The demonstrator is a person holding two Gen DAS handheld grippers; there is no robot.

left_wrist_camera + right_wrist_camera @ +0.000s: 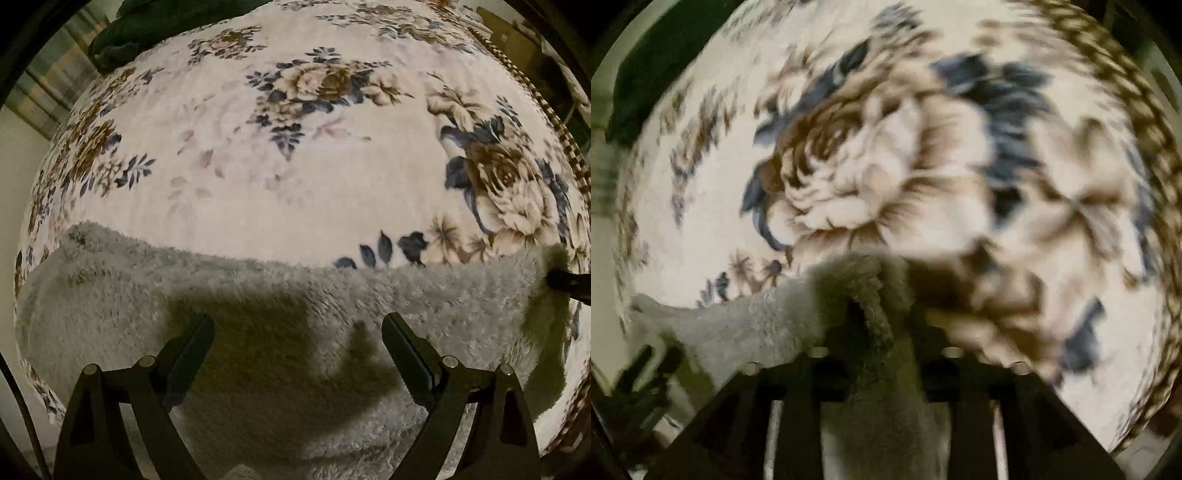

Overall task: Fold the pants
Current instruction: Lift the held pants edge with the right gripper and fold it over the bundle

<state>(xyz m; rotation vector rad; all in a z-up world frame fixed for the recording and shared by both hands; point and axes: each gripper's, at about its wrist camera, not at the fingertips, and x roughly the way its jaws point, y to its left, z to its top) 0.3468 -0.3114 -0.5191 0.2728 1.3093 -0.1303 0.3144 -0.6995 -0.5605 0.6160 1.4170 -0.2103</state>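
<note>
Right hand-held gripper (877, 314) pinches fluffy grey pants (258, 314).

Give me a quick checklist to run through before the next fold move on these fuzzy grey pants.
1. Right hand-held gripper shut on the pants: ok, grey fabric is bunched between its fingers.
2. Left hand-held gripper gripping fabric: not ok, jaws spread wide over the pants, nothing between them.
3. Pants lying on the floral blanket: ok, far edge rests on it.
4. Blanket beyond the pants free of other things: ok, apart from a dark green cloth at the far edge.
5. Fabric flat, without wrinkles: cannot tell, shadow and motion blur hide it.
</note>
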